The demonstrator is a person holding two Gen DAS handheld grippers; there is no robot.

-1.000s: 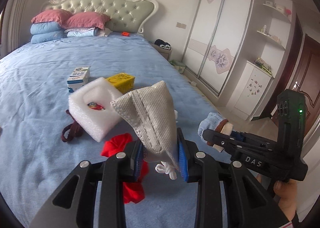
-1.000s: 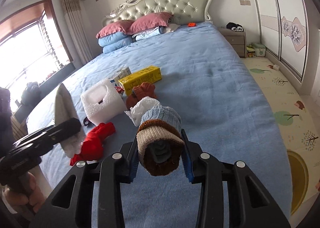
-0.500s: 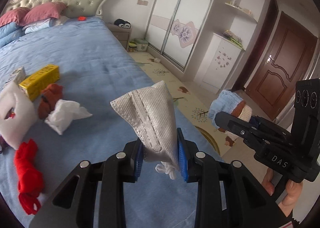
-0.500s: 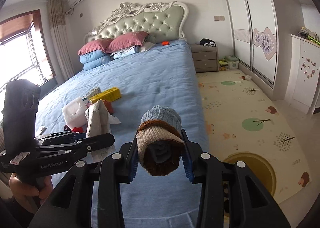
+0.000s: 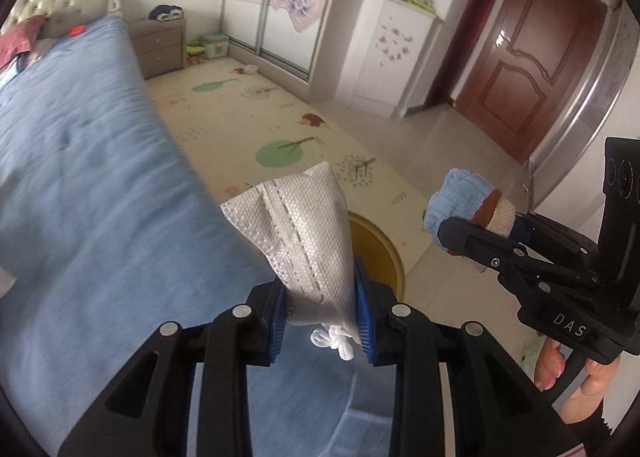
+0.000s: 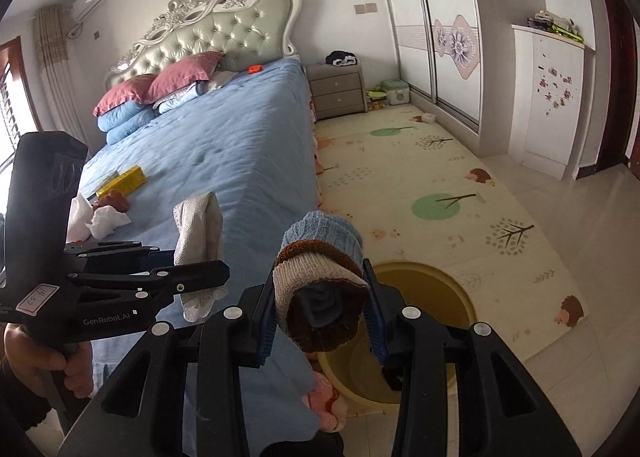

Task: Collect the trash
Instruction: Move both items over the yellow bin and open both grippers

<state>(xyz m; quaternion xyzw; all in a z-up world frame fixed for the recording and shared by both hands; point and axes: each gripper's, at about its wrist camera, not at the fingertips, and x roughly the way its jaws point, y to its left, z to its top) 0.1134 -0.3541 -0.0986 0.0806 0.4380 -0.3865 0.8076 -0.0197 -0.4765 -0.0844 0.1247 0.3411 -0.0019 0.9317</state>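
Observation:
My left gripper (image 5: pixel 322 317) is shut on a grey-white face mask (image 5: pixel 304 229) with a knotted white ear loop hanging below. It also shows in the right wrist view (image 6: pixel 200 277) with the mask (image 6: pixel 198 233). My right gripper (image 6: pixel 322 321) is shut on a rolled sock, blue, brown and cream (image 6: pixel 320 277); it also shows in the left wrist view (image 5: pixel 472 233) with the sock (image 5: pixel 464 205). A yellow bin (image 6: pixel 436 297) stands on the floor by the bed's foot corner, just below and beyond both grippers; its rim shows in the left wrist view (image 5: pixel 384 241).
The blue bed (image 6: pixel 240 145) holds a yellow box (image 6: pixel 124 181), crumpled white tissue (image 6: pixel 106 217) and a brown item (image 6: pixel 116 199). A patterned play mat (image 6: pixel 420 185) covers the floor. A nightstand (image 6: pixel 340 91), wardrobe (image 6: pixel 440 29) and brown door (image 5: pixel 532 61) lie beyond.
Both grippers have swung right, away from the bed's clutter toward the floor at the bed's foot; the yellow bin has come into view beneath them. Both still hold their items.

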